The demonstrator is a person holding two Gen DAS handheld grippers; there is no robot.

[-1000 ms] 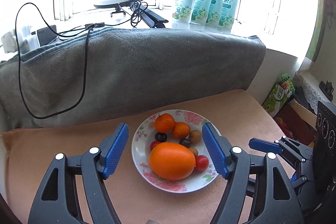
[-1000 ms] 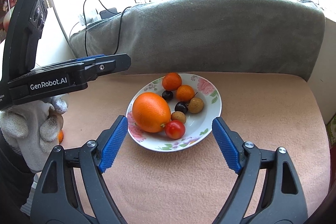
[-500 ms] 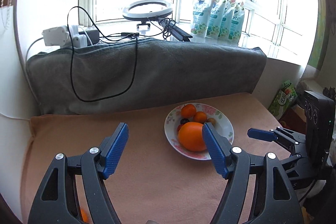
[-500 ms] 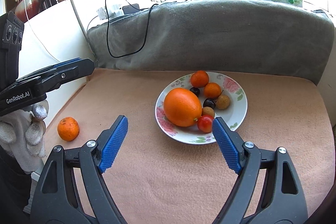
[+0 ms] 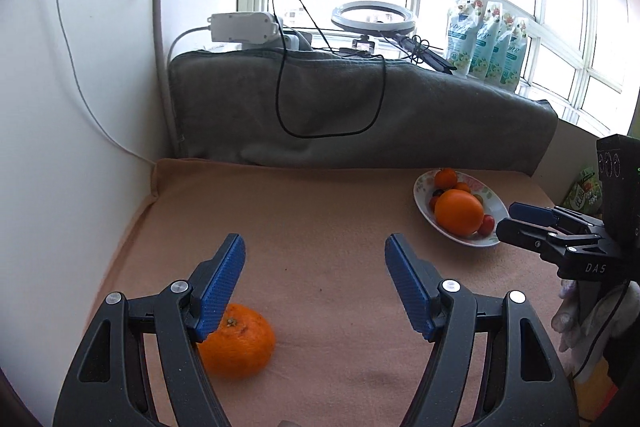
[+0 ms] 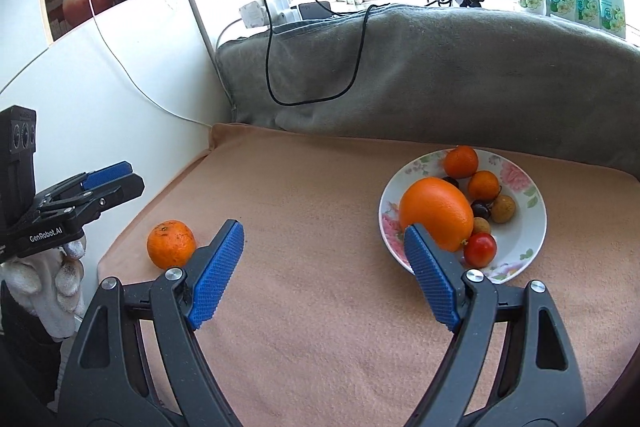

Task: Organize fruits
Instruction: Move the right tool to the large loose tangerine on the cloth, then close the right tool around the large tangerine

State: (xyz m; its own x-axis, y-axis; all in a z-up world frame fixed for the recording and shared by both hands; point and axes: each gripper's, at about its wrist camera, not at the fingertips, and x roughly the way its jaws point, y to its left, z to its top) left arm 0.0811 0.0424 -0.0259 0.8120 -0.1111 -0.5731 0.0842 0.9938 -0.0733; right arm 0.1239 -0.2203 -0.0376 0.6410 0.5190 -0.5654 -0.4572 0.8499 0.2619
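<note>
Where left camera looks: left tongs wide apart, holding nothing. Small orange lies alone on tan blanket, partly behind left finger, not yet between both. Plate of fruit sits well apart, far right.

Right camera: right tongs also wide apart, empty, near plate. Small orange near blanket's left edge.

Guess: orange light, round, a bit soft, may roll. Pinch gently across middle, not hard.

tangerine: left side hidden behind left gripper finger
</note>
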